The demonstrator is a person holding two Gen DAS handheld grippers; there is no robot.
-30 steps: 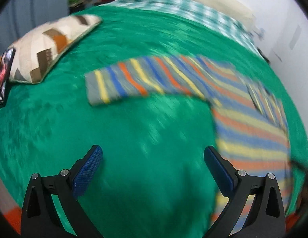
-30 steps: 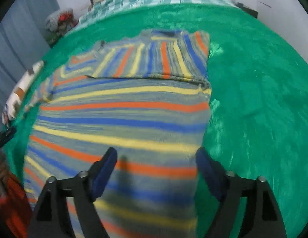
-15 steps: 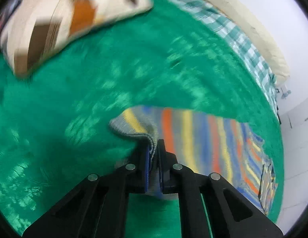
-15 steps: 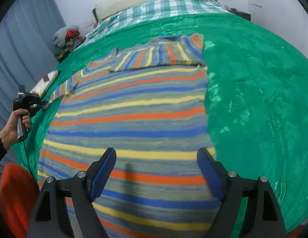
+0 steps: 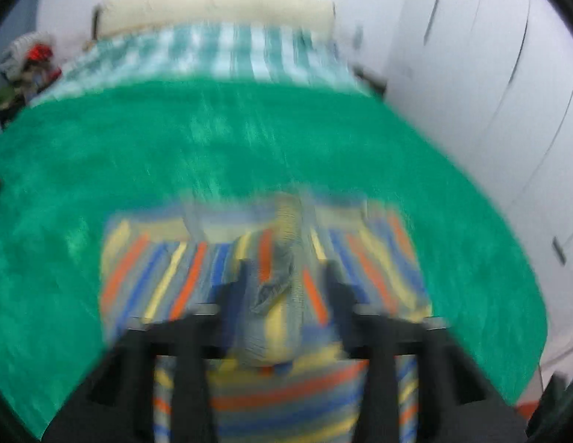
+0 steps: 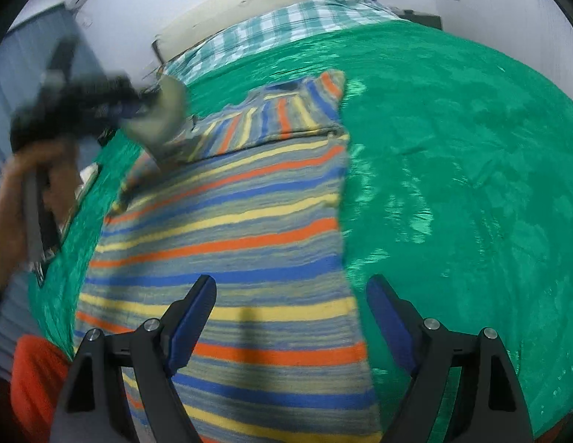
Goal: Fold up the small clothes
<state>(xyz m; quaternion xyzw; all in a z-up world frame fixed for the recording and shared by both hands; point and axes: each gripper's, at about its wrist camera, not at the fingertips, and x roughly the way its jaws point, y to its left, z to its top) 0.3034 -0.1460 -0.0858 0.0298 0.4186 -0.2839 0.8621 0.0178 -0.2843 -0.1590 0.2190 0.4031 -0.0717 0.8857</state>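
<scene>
Striped knit sweater point(image 6: 227, 243) in grey, orange, blue and yellow lies flat on the green plush blanket point(image 6: 452, 170), near its front edge, with my left gripper point(image 5: 282, 288) pinching the end of one sleeve point(image 6: 164, 118) and holding it above the chest. My right gripper point(image 6: 290, 313) hovers with its jaws wide apart and empty over the hem. I judge the risk is the soft sleeve slipping from the pinch or landing crooked and bunched, since the left view is blurred with fast motion.
</scene>
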